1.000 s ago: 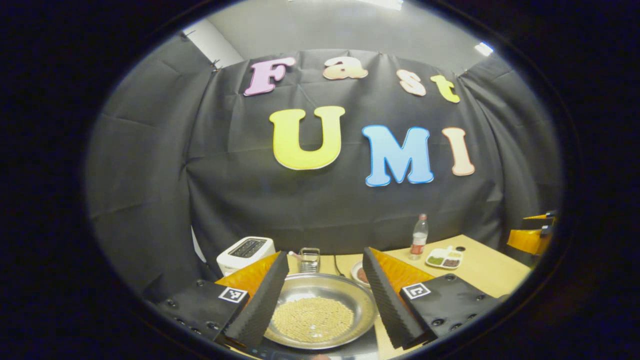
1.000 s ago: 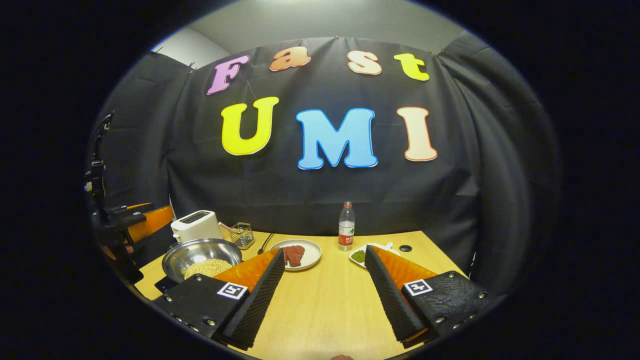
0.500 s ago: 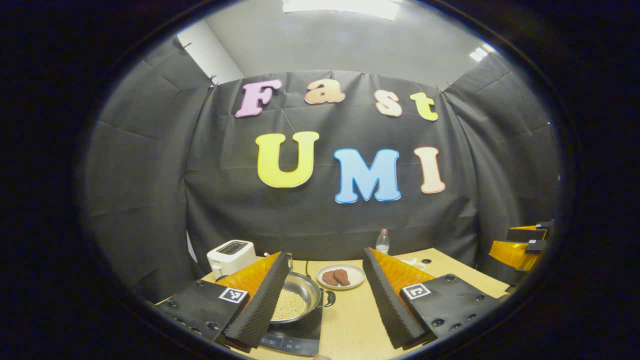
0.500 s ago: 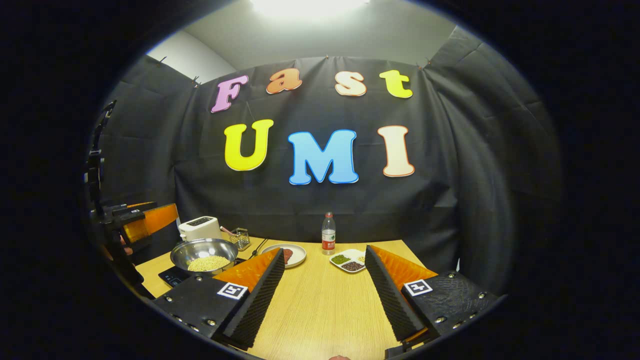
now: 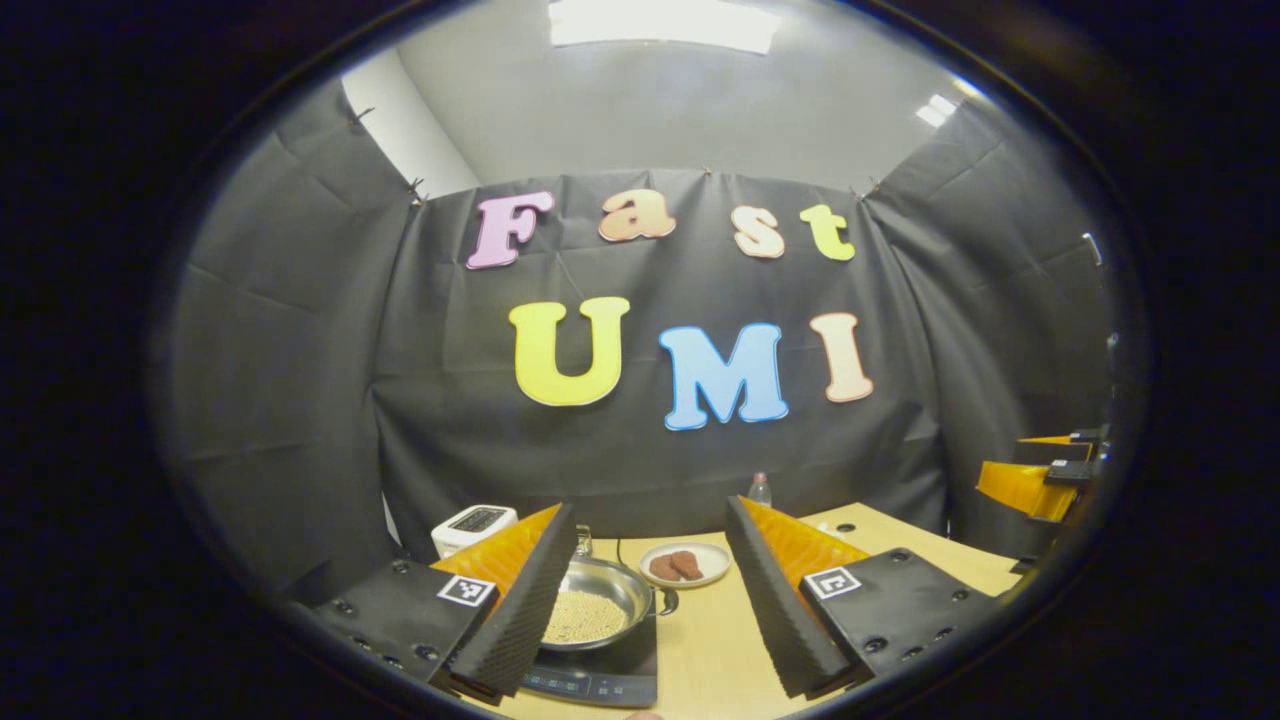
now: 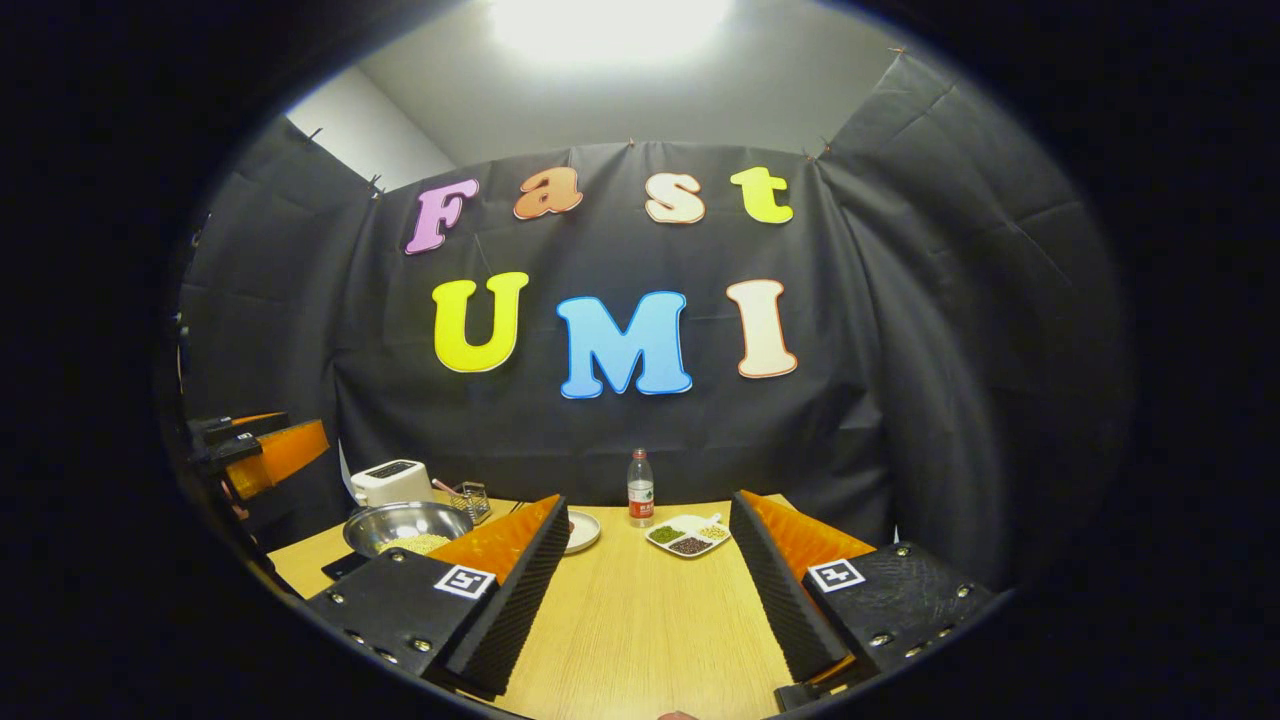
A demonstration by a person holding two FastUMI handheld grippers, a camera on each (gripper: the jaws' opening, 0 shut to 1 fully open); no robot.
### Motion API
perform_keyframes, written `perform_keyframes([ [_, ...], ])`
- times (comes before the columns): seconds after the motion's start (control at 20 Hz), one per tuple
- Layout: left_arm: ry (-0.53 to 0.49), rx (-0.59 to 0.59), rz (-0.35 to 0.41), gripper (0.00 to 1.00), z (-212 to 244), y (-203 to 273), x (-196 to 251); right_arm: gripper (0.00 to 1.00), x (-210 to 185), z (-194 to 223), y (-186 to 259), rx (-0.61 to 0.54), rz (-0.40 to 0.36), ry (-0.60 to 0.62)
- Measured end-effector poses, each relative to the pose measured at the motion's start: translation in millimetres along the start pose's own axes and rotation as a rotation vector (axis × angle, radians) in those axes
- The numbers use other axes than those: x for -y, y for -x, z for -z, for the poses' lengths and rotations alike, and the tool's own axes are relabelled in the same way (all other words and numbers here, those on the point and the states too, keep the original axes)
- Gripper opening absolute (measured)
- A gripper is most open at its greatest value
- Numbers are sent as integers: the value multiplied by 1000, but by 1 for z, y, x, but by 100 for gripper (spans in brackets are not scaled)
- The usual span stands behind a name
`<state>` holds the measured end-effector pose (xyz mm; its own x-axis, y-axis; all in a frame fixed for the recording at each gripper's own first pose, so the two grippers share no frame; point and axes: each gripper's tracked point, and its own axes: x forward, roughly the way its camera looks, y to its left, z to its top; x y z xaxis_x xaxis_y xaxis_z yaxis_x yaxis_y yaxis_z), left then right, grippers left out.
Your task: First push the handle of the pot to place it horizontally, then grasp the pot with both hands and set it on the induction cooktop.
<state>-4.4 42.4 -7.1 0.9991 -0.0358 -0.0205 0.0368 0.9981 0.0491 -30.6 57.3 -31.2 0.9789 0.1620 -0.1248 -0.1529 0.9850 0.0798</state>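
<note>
A steel pot (image 5: pixel 600 600) holding pale beans rests on the black induction cooktop (image 5: pixel 600 675), one small dark side handle (image 5: pixel 664 602) pointing right. My left gripper (image 5: pixel 650 600) hovers open above and in front of it, nothing between its fingers. In the right gripper view the same pot (image 6: pixel 405 525) sits at the left on the cooktop (image 6: pixel 342 565), and my right gripper (image 6: pixel 650 590) stands open over bare wooden table (image 6: pixel 640 630). The left gripper (image 6: pixel 265 455) shows at that view's left edge; the right gripper (image 5: pixel 1030 480) shows at the left gripper view's right edge.
Behind the pot stand a white toaster (image 6: pixel 392 482) and a small wire basket (image 6: pixel 472 498). A white plate with brown meat (image 5: pixel 685 563), a plastic bottle (image 6: pixel 640 488) and a divided dish of beans (image 6: pixel 688 535) sit toward the table's back.
Both grippers have pulled back and up from the pot, which looks smaller and farther now. The pot stays on the cooktop. Both grippers remain open.
</note>
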Motion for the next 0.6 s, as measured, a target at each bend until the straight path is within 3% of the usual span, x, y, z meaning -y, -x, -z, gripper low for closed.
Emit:
perform_keyframes([
  [0.4, -10, 13, 4, 97, -5, -3, -19, 98, -15, -10, -1, 19, 8, 0],
  [0.45, -11, 13, 6, 100, -4, -4, -21, 98, -17, -12, -1, 24, 10, 5],
  [0.6, 0, 18, 1, 96, -7, -4, -28, 98, -23, -12, -1, 27, 9, 16],
])
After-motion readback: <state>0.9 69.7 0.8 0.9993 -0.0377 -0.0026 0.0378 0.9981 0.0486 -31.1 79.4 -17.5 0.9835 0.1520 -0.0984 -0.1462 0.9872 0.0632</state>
